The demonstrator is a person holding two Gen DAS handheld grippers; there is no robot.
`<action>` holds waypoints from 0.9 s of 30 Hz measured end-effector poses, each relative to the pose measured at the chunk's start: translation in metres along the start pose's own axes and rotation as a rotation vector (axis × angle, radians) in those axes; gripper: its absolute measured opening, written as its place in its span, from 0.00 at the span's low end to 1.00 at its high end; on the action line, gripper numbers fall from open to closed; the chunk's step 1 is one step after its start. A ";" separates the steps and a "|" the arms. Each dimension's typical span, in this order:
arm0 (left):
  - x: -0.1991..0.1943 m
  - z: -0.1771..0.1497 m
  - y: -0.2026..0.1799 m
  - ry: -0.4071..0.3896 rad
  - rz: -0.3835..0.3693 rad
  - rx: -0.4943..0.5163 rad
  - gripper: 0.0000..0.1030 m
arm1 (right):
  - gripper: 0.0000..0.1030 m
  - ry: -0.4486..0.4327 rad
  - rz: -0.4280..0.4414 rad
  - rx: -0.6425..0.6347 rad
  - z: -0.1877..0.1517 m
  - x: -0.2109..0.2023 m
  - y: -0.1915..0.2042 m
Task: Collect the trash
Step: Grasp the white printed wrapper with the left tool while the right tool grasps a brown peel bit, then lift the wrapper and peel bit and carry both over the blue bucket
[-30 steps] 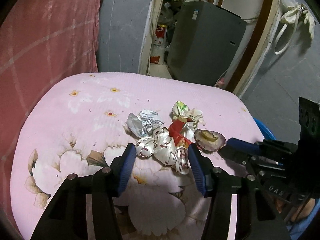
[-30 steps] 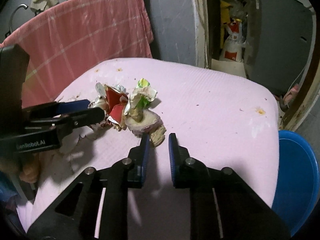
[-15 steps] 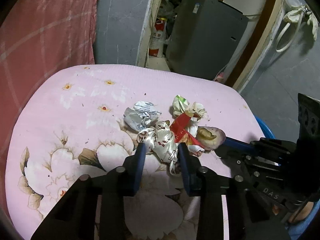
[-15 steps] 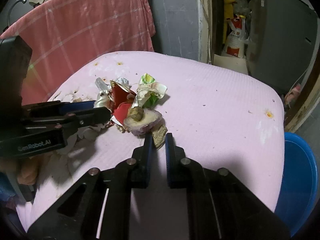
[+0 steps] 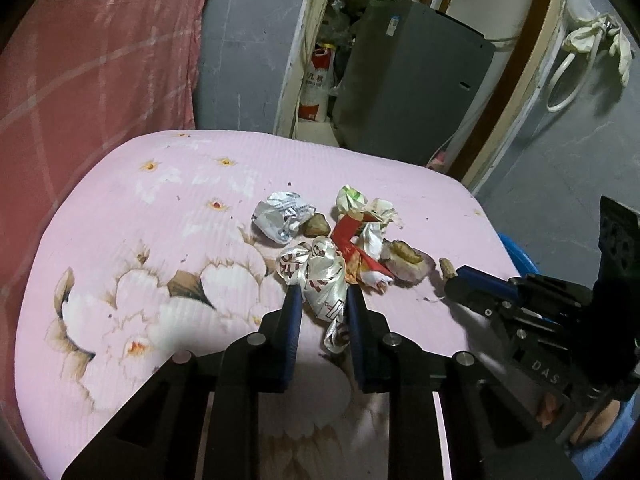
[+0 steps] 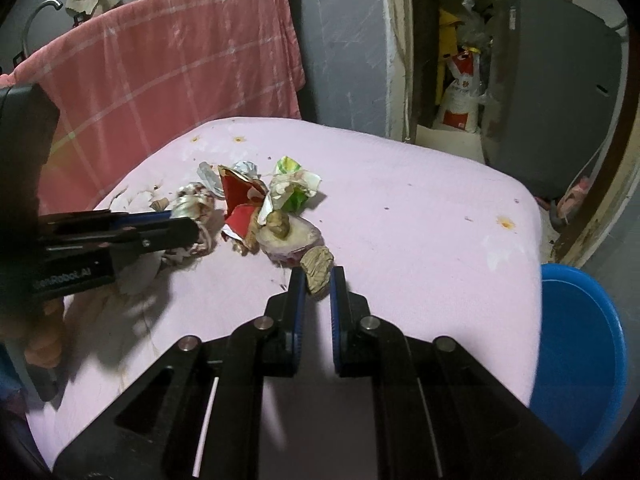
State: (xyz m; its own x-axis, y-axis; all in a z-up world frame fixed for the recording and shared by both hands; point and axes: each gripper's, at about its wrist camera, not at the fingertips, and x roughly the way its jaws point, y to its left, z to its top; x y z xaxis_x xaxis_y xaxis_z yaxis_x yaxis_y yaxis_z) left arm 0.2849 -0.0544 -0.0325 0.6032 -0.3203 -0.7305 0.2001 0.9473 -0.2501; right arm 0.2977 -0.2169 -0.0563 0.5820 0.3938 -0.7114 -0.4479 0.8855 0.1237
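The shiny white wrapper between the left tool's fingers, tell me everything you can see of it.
The shiny white wrapper is a crumpled, twisted wad of glossy silvery-white foil or plastic with dark red print. It lies on the pink flowered table cover at the near edge of the trash pile, a loose tail trailing toward the camera. The left tool has closed on its lower part, both blue pads pressing its sides. Its far side touches the red wrapper.

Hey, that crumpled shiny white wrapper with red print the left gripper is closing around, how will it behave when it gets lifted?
The crumpled shiny white wrapper with red print is probably very light and should squash between the left gripper fingers rather than resist. Its glossy film looks slippery, so it might slide out. A loose tail hangs near the fingertips and will likely dangle, perhaps dragging the red torn packet beside it.
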 end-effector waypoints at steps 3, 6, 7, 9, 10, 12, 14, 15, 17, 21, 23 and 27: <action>-0.006 -0.004 -0.003 -0.018 -0.011 0.002 0.18 | 0.11 -0.026 -0.004 0.008 -0.002 -0.008 -0.005; -0.011 -0.005 -0.009 -0.048 -0.017 0.017 0.18 | 0.11 -0.067 -0.011 0.016 -0.002 -0.017 -0.008; -0.013 -0.005 -0.012 -0.062 -0.023 0.017 0.18 | 0.11 -0.093 -0.015 0.020 -0.002 -0.022 -0.010; -0.018 -0.004 -0.017 -0.097 -0.036 0.022 0.18 | 0.11 -0.143 -0.023 0.028 -0.001 -0.030 -0.011; -0.021 -0.002 -0.022 -0.121 -0.041 0.030 0.18 | 0.11 -0.178 -0.030 0.034 -0.001 -0.037 -0.012; -0.027 0.002 -0.032 -0.173 -0.049 0.054 0.18 | 0.11 -0.244 -0.039 0.047 0.000 -0.049 -0.016; -0.032 0.009 -0.042 -0.220 -0.066 0.071 0.18 | 0.11 -0.321 -0.056 0.057 0.001 -0.065 -0.020; -0.035 0.012 -0.048 -0.247 -0.076 0.079 0.18 | 0.11 -0.361 -0.058 0.064 0.001 -0.073 -0.023; -0.042 0.020 -0.058 -0.297 -0.098 0.094 0.18 | 0.11 -0.449 -0.069 0.077 0.000 -0.090 -0.026; -0.050 0.032 -0.087 -0.386 -0.139 0.147 0.18 | 0.11 -0.563 -0.114 0.096 -0.003 -0.116 -0.032; -0.053 0.035 -0.102 -0.414 -0.156 0.180 0.18 | 0.11 -0.614 -0.148 0.106 -0.005 -0.127 -0.036; -0.049 0.042 -0.128 -0.443 -0.194 0.227 0.18 | 0.11 -0.685 -0.211 0.120 -0.012 -0.149 -0.048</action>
State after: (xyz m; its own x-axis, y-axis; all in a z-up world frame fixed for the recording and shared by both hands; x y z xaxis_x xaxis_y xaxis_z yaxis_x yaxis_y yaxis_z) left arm 0.2623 -0.1599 0.0624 0.7969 -0.5032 -0.3342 0.4724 0.8640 -0.1744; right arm 0.2246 -0.3214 0.0352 0.9598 0.2428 -0.1408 -0.2244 0.9652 0.1344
